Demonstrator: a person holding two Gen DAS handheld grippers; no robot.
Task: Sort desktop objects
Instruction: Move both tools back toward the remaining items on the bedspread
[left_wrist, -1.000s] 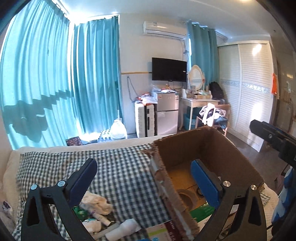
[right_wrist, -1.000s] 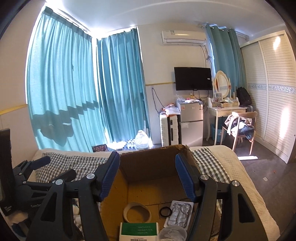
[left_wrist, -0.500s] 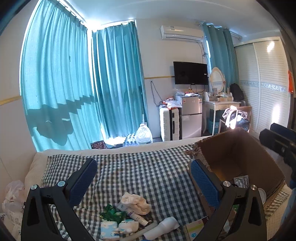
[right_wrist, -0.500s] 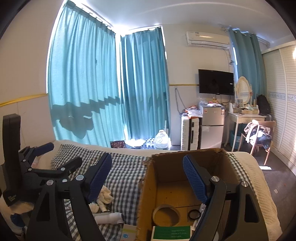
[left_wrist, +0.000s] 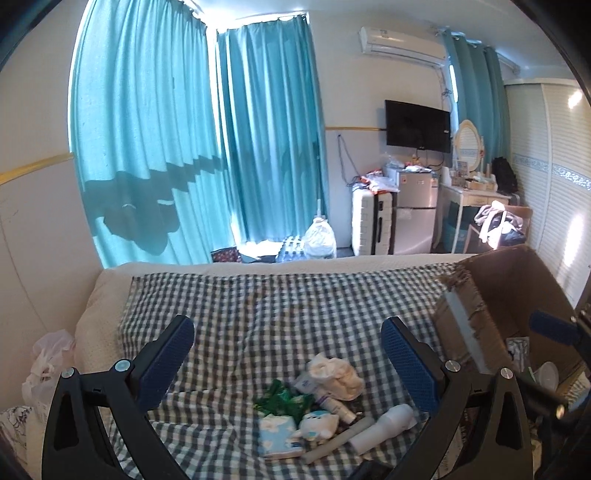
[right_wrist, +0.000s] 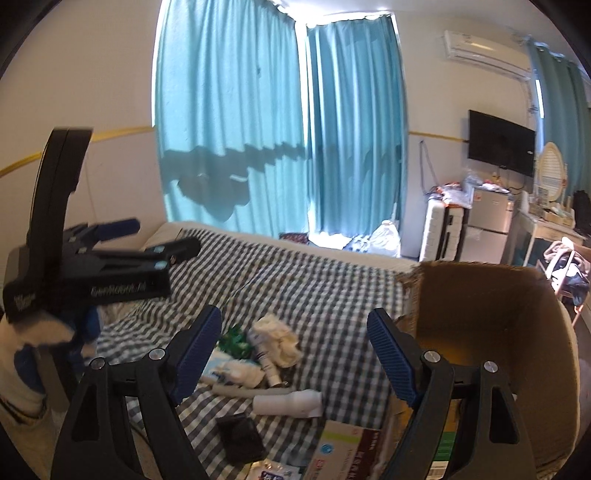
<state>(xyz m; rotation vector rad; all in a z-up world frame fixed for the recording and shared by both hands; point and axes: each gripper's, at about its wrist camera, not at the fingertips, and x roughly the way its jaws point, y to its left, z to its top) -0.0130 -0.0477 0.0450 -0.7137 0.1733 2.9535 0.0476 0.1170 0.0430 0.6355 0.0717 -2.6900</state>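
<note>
Both grippers, left (left_wrist: 288, 354) and right (right_wrist: 294, 341), are gaping empty over clutter (left_wrist: 317, 410) lying mid-bed (left_wrist: 258, 295), box (right_wrist: 491, 325) sitting at its right edge, teal curtains (left_wrist: 192, 140) hanging behind.

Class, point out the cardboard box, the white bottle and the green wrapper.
cardboard box (right_wrist: 480, 295), right wrist view, inner back wall.
white bottle (right_wrist: 288, 402), right wrist view, middle of body.
green wrapper (left_wrist: 282, 400), left wrist view, crumpled centre.

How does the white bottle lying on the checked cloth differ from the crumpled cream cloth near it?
The white bottle is smooth and rigid, a neat cylinder lying flat on its side; the cream cloth is soft, wrinkled and bunched into a shapeless heap. The bottle is brighter white, the cloth more yellowish. The bottle lies nearer the camera, the cloth further back in the pile. Both rest on the checked cloth, outside the cardboard box, and neither is held.
</note>
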